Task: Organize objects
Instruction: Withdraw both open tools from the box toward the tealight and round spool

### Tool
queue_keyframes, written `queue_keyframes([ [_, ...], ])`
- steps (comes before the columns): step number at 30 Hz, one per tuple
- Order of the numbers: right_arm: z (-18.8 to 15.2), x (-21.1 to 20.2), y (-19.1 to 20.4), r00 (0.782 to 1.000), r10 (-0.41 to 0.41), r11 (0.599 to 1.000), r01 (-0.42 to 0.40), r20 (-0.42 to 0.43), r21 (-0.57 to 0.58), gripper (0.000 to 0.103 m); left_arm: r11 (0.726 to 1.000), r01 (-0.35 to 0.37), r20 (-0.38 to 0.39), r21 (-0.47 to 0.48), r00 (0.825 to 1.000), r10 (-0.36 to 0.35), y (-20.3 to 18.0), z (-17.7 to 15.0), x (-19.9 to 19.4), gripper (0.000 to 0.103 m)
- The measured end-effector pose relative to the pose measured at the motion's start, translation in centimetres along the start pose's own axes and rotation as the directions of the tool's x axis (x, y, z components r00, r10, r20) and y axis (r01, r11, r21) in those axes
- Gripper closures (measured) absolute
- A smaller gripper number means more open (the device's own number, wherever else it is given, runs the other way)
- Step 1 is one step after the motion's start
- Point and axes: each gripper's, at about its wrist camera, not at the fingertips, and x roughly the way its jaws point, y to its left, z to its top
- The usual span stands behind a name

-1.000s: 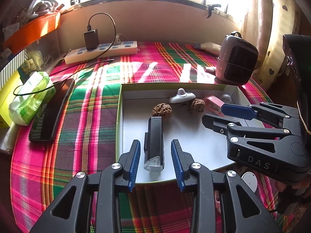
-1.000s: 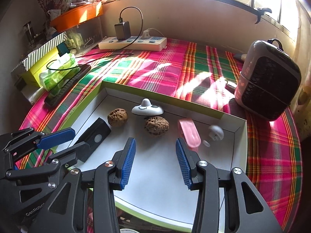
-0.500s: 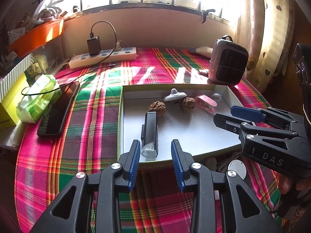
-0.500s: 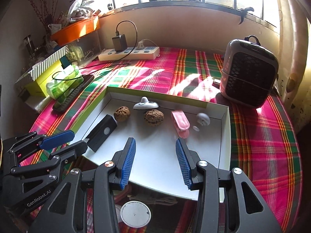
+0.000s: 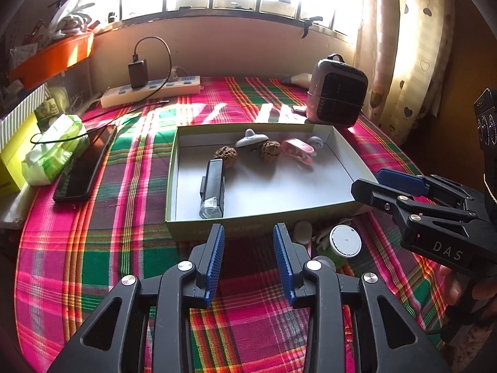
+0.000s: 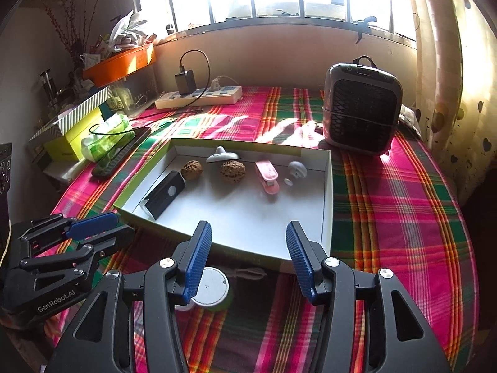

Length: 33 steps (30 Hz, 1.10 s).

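Note:
A shallow white box with a green rim sits on the plaid cloth. It holds a black flashlight, two walnuts, a grey winged item, a pink clip and a small white knob. My left gripper is open and empty, in front of the box's near wall. My right gripper is open and empty over the box's near rim; it also shows in the left wrist view.
Below the box's near wall lie a round white-lidded green container and a small white cable. A grey heater stands at the back right. A power strip, a phone and a tissue pack lie to the left.
Both grippers have pulled back from over the box towards me. The box and its contents look farther away, and the round container in front of the box has come into view.

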Motion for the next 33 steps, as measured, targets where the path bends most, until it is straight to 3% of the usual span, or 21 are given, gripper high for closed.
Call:
queue_keyframes([
  [7, -2.0, -0.5, -1.0, 1.0, -0.008, 0.999, 0.008, -0.008, 0.038, 0.051, 0.996, 0.09, -0.04, -0.01, 0.995, -0.09, -0.8, -1.4, 0.7, 0.068],
  [18, -3.9, -1.0, -2.4, 1.0, -0.025, 0.997, 0.026, -0.013, 0.077, 0.051, 0.988, 0.152, -0.095, 0.01, 0.984, -0.15, -3.1, -3.0, 1.8, 0.068],
  [33, -4.9, -0.4, -3.1, 0.999, -0.012, 0.995, 0.016, -0.039, 0.099, 0.051, 0.995, 0.093, -0.112, 0.024, 0.99, -0.09, -4.9, -3.1, 3.3, 0.068],
])
